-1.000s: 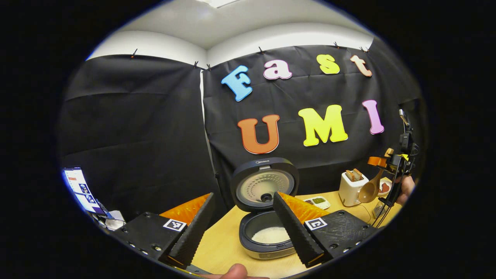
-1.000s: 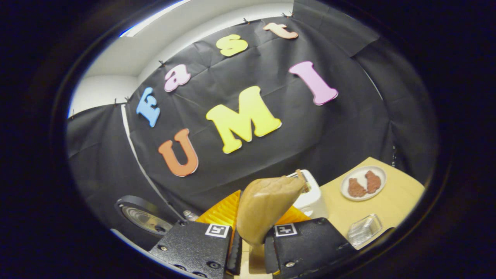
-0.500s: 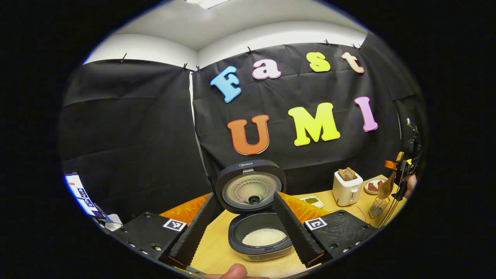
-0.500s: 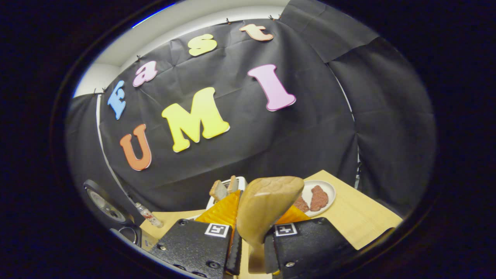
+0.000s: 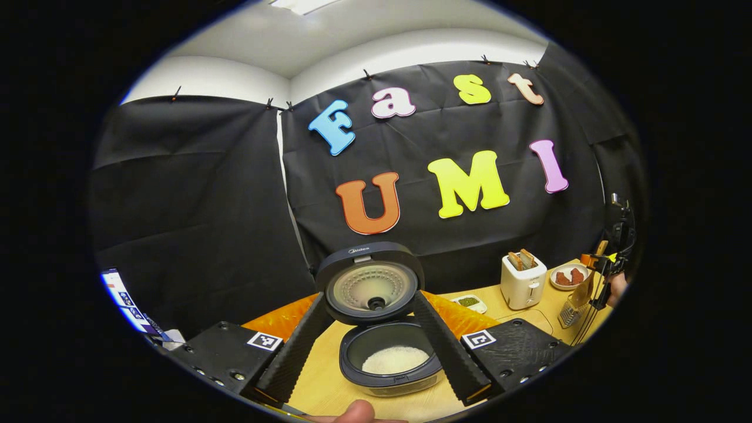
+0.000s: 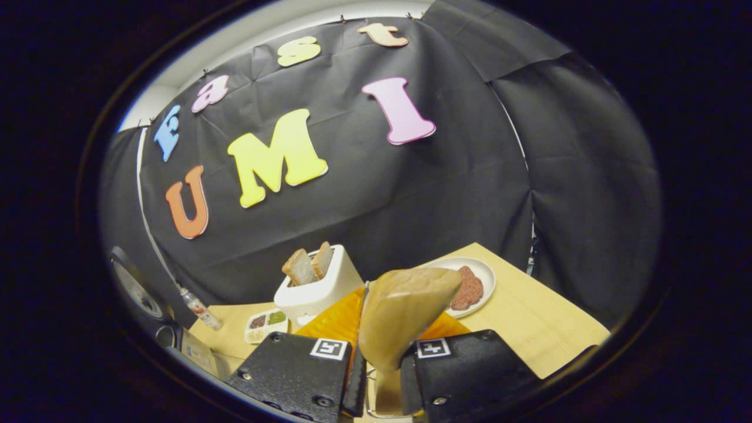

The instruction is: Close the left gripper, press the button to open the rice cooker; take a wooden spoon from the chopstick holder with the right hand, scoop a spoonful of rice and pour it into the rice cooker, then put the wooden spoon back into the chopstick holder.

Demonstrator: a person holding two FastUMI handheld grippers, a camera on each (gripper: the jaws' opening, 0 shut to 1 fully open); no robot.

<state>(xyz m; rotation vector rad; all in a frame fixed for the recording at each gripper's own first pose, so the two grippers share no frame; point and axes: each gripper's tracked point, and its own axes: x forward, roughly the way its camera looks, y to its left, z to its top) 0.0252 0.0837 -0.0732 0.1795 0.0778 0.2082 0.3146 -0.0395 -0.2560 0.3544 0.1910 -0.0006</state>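
Right gripper view: the wooden spoon (image 6: 405, 311) was clamped in the right tool (image 6: 379, 388), bowl upward. Left tool (image 5: 367, 364) was held apart before the rice cooker (image 5: 385, 352), lid already raised, rice inside. Returning the spoon to the chopstick holder (image 5: 568, 314), far right, was judged outstanding.

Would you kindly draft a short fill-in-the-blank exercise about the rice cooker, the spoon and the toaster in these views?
1. The rice cooker's lid stands ____.
2. The right claw is shut on the wooden ____.
3. The toaster holds ____ slices of bread.
4. The left claw's fingers are spread ____.

Missing words: open; spoon; two; apart
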